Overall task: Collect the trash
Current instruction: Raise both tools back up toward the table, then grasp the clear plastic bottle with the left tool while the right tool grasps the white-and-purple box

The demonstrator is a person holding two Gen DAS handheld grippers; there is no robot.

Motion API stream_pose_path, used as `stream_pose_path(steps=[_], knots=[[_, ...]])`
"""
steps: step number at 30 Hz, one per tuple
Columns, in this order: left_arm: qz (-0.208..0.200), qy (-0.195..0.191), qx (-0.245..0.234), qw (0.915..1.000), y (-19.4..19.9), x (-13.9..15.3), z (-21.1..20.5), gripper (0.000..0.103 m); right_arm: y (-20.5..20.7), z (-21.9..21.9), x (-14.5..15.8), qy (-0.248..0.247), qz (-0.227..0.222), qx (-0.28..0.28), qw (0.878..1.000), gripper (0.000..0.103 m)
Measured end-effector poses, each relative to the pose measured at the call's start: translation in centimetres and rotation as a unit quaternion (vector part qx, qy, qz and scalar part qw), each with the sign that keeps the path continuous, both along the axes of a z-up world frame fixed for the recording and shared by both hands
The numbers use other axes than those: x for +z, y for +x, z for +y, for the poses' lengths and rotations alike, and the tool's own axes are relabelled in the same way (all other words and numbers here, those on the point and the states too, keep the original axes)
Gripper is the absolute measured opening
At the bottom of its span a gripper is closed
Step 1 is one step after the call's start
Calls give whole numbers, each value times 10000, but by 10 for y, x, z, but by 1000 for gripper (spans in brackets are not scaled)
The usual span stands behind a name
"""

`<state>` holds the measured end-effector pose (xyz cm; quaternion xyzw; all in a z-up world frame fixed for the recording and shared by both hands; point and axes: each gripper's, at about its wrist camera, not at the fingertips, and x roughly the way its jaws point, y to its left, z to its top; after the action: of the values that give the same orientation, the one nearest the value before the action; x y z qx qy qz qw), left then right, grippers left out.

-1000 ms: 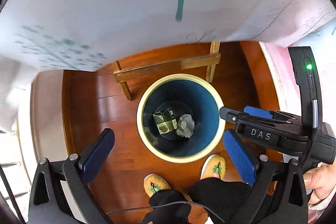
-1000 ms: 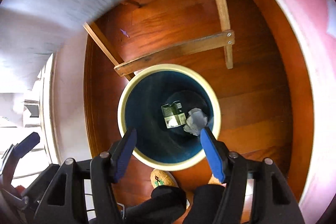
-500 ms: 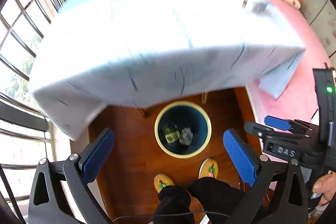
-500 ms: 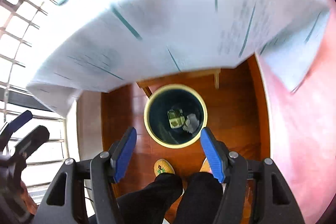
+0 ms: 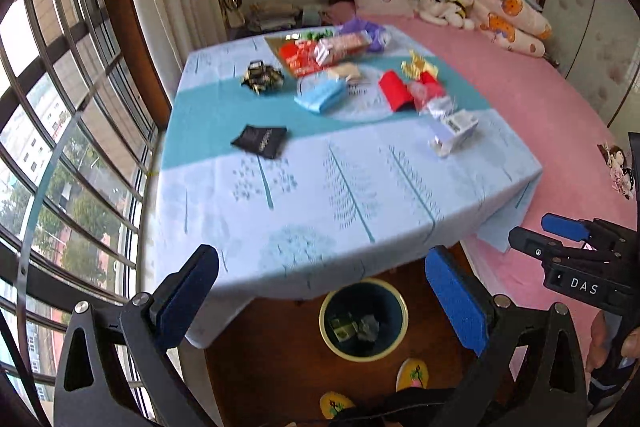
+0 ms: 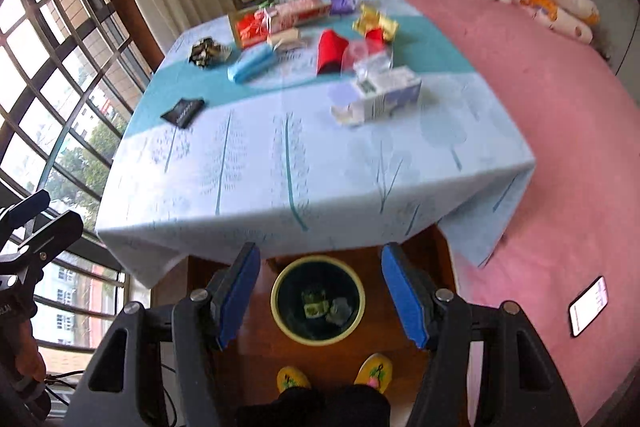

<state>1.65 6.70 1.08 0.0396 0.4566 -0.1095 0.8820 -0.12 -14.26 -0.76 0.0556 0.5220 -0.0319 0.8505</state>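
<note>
A round bin (image 5: 363, 319) with a cream rim stands on the wood floor by the table's near edge; it also shows in the right wrist view (image 6: 318, 300). It holds a green carton (image 6: 315, 308) and crumpled paper (image 6: 339, 311). On the table lie a white carton (image 6: 378, 95), a black wrapper (image 5: 260, 140), a red packet (image 5: 395, 90), a blue packet (image 5: 320, 95) and a dark crumpled wrapper (image 5: 262, 77). My left gripper (image 5: 320, 299) is open and empty, high above the floor. My right gripper (image 6: 320, 293) is open and empty above the bin.
The table wears a light blue cloth (image 5: 320, 195) hanging over its edges. A pink bed (image 6: 540, 99) with a pillow and plush toys lies to the right. A phone (image 6: 588, 311) lies on the bed. Barred windows (image 5: 60, 107) fill the left. My feet in yellow slippers (image 6: 374, 373) stand by the bin.
Both grippers have risen from just over the bin and tilted up, so the tabletop and room came into view. The bin looks smaller and lower. Both stayed open.
</note>
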Motion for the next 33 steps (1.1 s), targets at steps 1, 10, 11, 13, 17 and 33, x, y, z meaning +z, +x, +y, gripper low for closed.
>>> stream_pose_path(steps=[1,10,11,13,17,33], knots=[[-51,-4,12,10000,3,5,0,102,3,0,4,-40,-43,-24,10000,64],[-286,55,-22,9996,34,33,-13,95,49,-24,27,328,-140,-621,9974,64],[-259,51,-57,9996,39,33,-16,91,58,-29,26,357,-152,-689,9969,64],[-206,95,-79,9997,49,30,-23,84,78,-38,21,381,-116,-802,9960,64],[-95,199,0,9998,72,24,-38,79,120,-62,-4,543,147,-1029,9931,64],[782,251,793,9935,177,-29,-106,79,222,-98,-100,937,1508,-652,9819,63]])
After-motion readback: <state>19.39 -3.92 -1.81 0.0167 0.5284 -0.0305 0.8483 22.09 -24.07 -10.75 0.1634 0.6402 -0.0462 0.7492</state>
